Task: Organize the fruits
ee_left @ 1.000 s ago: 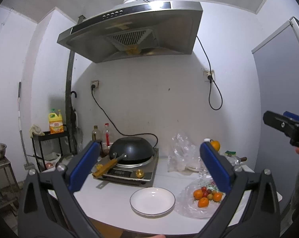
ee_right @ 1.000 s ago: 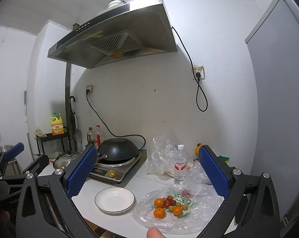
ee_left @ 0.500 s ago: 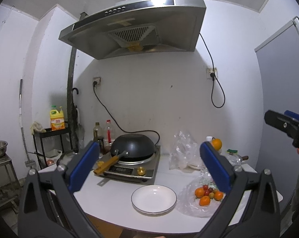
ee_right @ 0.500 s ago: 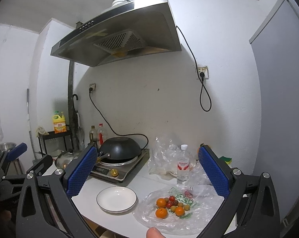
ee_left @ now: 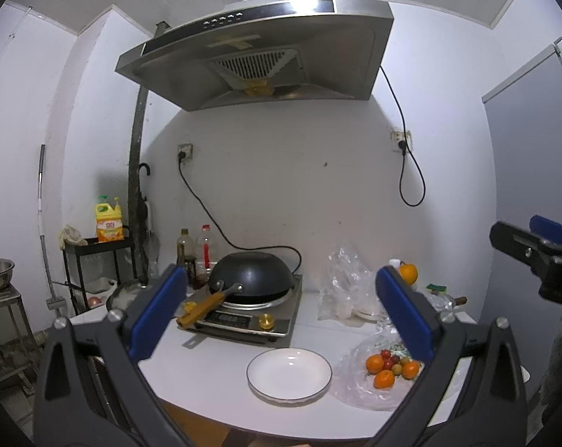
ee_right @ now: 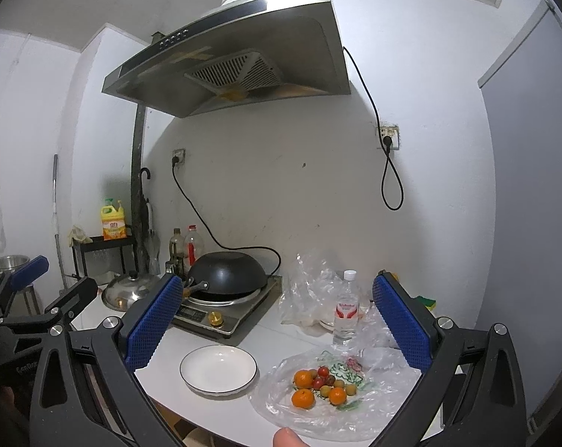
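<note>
Blue ribbed pads line both tongs, and each pair stands spread wide with nothing between the fingers. The left gripper point(ee_left: 281, 313) and the right gripper point(ee_right: 277, 320) both hang in the air short of the white table point(ee_right: 281, 331), well apart from everything on it.

The fruits point(ee_right: 320, 385), 3 orange ones with small red and green ones among them, lie in a loose heap on a flattened clear plastic bag point(ee_right: 377, 402) at the table's near right. Just left of the bag, apart from it, sits a white plate point(ee_right: 218, 368) with a dark rim, bare inside.

Behind the fruit stands a clear water bottle point(ee_right: 346, 307), upright, beside a crumpled plastic bag point(ee_right: 307, 290). Another orange point(ee_left: 408, 272) shows further back near the wall. At the rear left an induction cooker point(ee_right: 225, 313) carries a black wok point(ee_right: 227, 273); a steel lid point(ee_right: 130, 290) and 2 bottles point(ee_right: 186, 246) lie beyond it. A range hood point(ee_right: 229, 59) hangs overhead.
</note>
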A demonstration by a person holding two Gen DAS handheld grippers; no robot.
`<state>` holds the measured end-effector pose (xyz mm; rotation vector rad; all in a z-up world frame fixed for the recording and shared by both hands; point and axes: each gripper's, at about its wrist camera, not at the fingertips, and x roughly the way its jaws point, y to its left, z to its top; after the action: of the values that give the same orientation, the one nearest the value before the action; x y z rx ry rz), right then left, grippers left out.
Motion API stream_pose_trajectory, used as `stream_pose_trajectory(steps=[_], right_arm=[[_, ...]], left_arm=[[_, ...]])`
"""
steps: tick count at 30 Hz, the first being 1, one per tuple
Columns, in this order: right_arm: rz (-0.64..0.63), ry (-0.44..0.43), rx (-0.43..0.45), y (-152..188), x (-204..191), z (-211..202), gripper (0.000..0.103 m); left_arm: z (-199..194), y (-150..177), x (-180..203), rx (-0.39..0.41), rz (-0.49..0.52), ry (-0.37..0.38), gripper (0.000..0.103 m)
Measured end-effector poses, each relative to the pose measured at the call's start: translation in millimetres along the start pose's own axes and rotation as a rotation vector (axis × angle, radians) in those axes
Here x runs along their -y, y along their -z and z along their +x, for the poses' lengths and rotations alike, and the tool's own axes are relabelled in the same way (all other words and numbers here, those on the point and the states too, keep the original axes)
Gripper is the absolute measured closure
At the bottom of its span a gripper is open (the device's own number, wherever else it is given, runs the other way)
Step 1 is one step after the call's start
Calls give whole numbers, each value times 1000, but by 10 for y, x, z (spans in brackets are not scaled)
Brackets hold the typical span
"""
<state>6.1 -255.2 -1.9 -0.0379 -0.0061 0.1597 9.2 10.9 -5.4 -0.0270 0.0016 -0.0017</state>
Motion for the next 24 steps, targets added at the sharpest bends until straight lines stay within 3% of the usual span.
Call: stream_pose_trajectory(steps=[24], right_arm=[[-10, -2, -7, -9, -40, -11, 0]], left_arm=[[22, -22, -42, 1, -3, -14, 1]])
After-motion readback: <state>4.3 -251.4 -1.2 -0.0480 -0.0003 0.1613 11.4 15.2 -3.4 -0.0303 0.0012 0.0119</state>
